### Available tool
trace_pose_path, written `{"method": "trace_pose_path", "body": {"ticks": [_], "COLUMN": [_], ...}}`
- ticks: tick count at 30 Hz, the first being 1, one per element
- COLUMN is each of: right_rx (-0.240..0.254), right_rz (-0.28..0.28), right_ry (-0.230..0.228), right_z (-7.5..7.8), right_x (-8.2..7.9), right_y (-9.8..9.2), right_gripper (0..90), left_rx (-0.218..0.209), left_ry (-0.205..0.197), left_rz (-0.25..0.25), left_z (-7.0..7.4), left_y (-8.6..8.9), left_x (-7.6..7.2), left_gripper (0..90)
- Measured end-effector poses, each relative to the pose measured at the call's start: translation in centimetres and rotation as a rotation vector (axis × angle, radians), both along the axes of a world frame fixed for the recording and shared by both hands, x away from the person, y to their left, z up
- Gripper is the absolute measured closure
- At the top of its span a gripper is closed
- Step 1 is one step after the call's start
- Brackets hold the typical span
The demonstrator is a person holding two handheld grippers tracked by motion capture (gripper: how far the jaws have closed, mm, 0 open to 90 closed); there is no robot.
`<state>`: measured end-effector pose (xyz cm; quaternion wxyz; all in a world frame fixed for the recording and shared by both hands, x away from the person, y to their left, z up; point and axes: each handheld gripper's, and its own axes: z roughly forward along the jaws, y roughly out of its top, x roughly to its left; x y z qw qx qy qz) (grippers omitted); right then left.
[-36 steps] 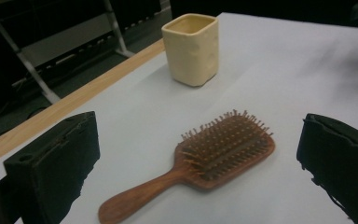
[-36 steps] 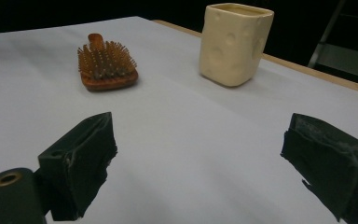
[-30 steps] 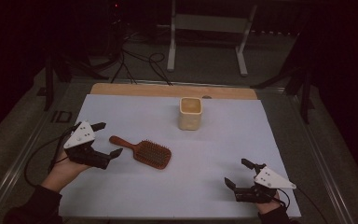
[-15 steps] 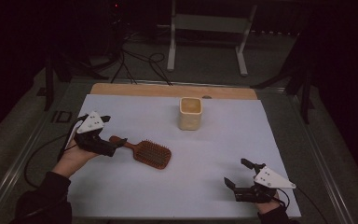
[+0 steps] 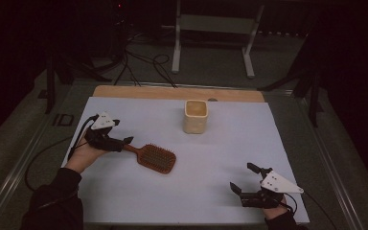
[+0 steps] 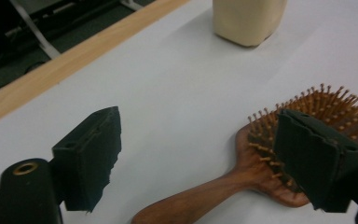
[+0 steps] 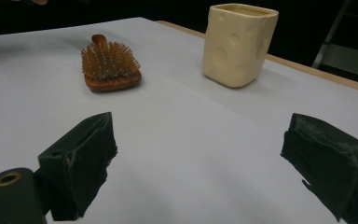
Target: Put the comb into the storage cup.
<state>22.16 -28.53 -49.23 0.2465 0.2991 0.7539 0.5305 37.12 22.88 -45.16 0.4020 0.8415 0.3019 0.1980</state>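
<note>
High view: the left gripper [image 5: 120, 142] has moved in from the near-left of the white-covered counter [image 5: 230, 143] to the handle of the brown wooden paddle hairbrush [image 5: 152, 156], which lies bristles-up, left of centre and in the same place as a second ago. A cream, square ceramic cup [image 5: 195, 116] stands well behind it. The right gripper [image 5: 244, 178] rests near the front right edge, unmoved, jaws spread with nothing between them.

Left gripper view: the jaws have just been closing and straddle the hairbrush [image 6: 242, 182] where handle meets head, but a gap shows on both sides, so no grip yet. I judge a pick-up of the brush is starting.

Right gripper view: released jaws frame bare counter, with the hairbrush [image 7: 109, 65] and cup [image 7: 237, 43] farther off.

No brand, label or writing can be read on any of these things.
</note>
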Motion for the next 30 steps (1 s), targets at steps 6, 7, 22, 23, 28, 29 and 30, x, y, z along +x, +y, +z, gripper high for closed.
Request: {"method": "trace_pose_path", "body": {"ticks": [6, 7, 22, 23, 28, 29, 30], "right_rx": [-0.001, -0.003, -0.002, -0.003, -0.003, -0.001, 0.001], "right_rz": [0.002, 0.001, 0.006, 0.006, -0.001, 0.000, 0.002], "right_ry": [0.000, 0.001, 0.000, 0.000, -0.006, -0.002, -0.001], "right_z": [0.0, 0.0, 0.0, 0.0, 0.0, 0.0, 0.0], "right_x": [0.0, 0.0, 0.0, 0.1, 0.1, 0.1, 0.1], "right_y": [0.0, 0.0, 0.1, 0.1, 0.0, 0.0, 0.0], "right_gripper": [8.4, 8.4, 8.4, 8.4, 8.4, 8.5, 8.5], "left_rx": [0.012, 0.010, 0.091, 0.094, 0.109, 0.121, 0.123], "left_ry": [0.030, 0.039, 0.093, 0.098, 0.108, 0.109, 0.117], "left_rz": [0.038, 0.047, 0.125, 0.126, 0.112, 0.113, 0.108], "left_z": [-1.0, -1.2, -3.6, -3.7, -4.2, -4.3, -4.4], "left_y": [0.3, 0.3, 1.0, 1.1, 1.0, 0.9, 0.9], "left_x": [0.9, 1.1, 2.8, 2.9, 3.3, 3.3, 3.4], "left_gripper": [27.7, 31.0, 63.9, 66.6, 80.8, 83.4, 85.9]}}
